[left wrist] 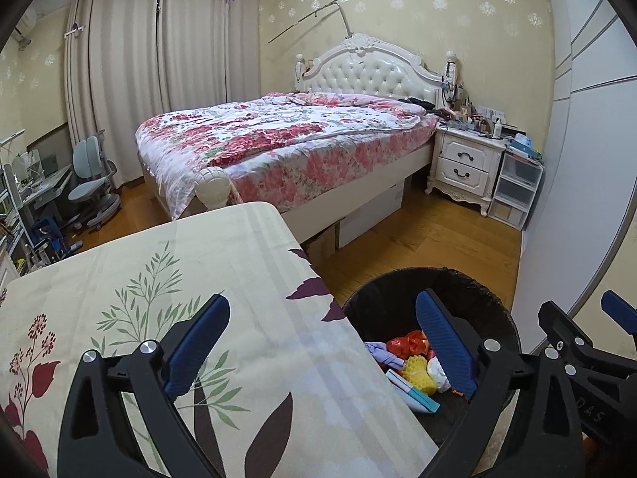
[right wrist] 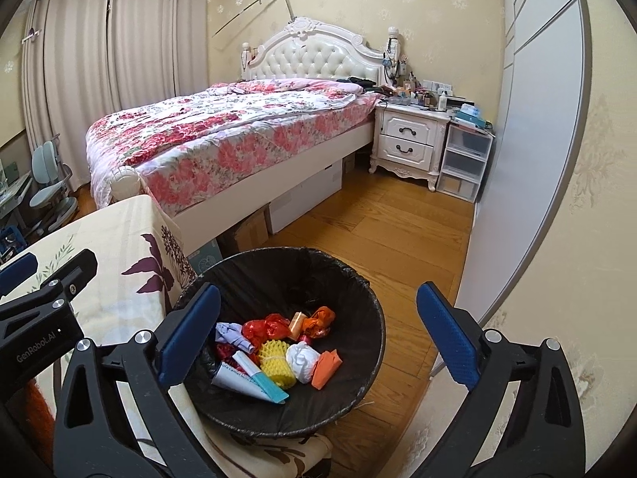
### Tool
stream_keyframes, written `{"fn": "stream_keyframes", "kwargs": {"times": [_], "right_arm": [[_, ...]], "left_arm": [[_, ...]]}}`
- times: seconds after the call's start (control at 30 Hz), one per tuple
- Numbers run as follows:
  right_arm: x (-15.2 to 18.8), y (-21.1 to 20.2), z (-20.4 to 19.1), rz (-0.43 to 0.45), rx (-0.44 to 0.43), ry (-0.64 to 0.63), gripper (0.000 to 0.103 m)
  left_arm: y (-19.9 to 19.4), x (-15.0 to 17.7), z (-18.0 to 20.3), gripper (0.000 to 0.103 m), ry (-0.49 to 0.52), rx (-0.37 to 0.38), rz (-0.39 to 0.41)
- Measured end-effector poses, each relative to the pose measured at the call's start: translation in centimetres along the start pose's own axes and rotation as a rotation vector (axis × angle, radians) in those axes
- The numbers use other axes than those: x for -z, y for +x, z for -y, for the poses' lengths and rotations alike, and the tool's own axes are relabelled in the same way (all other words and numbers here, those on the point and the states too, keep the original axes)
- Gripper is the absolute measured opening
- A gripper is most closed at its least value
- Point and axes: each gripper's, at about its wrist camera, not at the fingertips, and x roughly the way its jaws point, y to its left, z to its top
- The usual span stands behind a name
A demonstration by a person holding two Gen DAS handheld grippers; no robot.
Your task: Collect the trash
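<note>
A round bin with a black liner (right wrist: 358, 290) stands on the wood floor beside a table under a floral cloth (right wrist: 119, 239). In it lie a white and teal tube (right wrist: 251, 380), a yellow foam net (right wrist: 276, 362), crumpled white paper (right wrist: 302, 360), red and orange wrappers (right wrist: 266, 326) and a purple scrap (right wrist: 231, 334). My right gripper (right wrist: 318, 288) hangs open above the bin with nothing between its blue pads. My left gripper (left wrist: 322, 298) is open and empty too. It straddles the table's right edge (left wrist: 159, 279) and the bin's rim (left wrist: 398, 279).
A bed with a red floral quilt (right wrist: 223, 131) fills the middle of the room, with boxes (right wrist: 302, 195) beneath it. A white nightstand (right wrist: 410, 143) and plastic drawers (right wrist: 462, 163) stand by a wardrobe (right wrist: 529, 139) on the right. A desk chair (left wrist: 91, 183) sits far left.
</note>
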Motion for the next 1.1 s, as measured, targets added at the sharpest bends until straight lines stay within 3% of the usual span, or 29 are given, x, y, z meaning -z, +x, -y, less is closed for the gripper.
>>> {"fn": "stream_keyframes", "kwargs": {"times": [0.6,1.1], "right_arm": [[1.5,-5.3,-0.6,0.042,-0.011,0.006,0.097],[1.4,-5.9,-0.3,0.049,-0.018,0.012,0.097]], "left_arm": [[-4.2,2.4,-1.9,0.096,-0.003,-0.012,0.0],[-4.7,2.3,-1.8,0.096,-0.001,-0.01,0.009]]}}
